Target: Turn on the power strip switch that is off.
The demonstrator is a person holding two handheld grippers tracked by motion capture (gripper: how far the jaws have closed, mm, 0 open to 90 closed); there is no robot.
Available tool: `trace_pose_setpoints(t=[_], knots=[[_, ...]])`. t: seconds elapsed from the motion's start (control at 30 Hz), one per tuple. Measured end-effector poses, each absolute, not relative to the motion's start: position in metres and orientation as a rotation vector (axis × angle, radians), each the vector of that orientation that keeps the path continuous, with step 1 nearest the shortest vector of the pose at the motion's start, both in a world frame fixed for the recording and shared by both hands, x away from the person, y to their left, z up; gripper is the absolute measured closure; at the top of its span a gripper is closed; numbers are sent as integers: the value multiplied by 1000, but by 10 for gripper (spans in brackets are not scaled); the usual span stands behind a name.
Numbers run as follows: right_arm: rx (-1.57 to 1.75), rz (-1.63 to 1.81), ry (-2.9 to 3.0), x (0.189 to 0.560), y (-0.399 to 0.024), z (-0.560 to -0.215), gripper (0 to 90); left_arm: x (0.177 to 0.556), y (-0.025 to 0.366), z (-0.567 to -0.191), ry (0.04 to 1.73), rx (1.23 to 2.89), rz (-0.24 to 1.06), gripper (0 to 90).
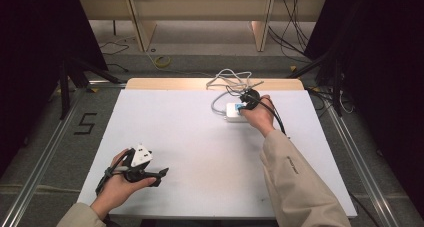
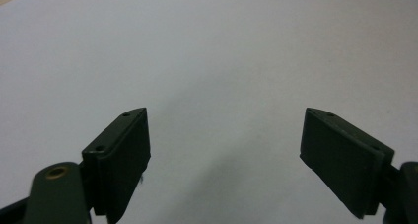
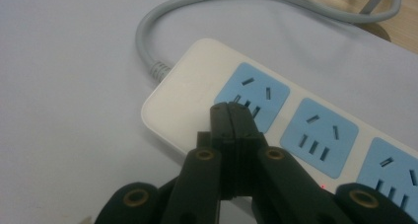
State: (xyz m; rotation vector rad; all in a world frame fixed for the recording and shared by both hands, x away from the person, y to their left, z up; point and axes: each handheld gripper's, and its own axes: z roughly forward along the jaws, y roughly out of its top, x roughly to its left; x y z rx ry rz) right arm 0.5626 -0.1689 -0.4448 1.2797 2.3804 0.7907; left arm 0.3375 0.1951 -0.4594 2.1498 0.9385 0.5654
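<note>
Right gripper: the two black jaws are pressed flat together, pad against pad, with nothing between them. The joined tips sit over the near end of a white power strip, at the edge of its first blue socket panel; whether the tips actually touch the plastic cannot be told. Past the tips, along the strip, a second blue socket panel follows, then a third. From the strip's end beside the tips a grey cord leaves, bends and runs off toward the far edge of the table.

In the high view the right gripper is held by the person's right hand, sleeve in beige, over the power strip on the far right part of the white table. Beyond the gripper, the grey cord lies in loose loops across the wooden strip at the table's far edge.

Left gripper: jaws stand wide apart, nothing between them, bare white table surface ahead. In the high view the left gripper lies low over the near left part of the table in the left hand, grey three-cornered plate on top, well apart from the power strip.
</note>
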Motion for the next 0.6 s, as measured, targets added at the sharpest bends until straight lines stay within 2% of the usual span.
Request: trace_pose_setpoints(t=[0.6], knots=[[1283, 764, 2394, 565, -167, -445, 900, 338, 195, -459, 933, 2156, 564, 190]])
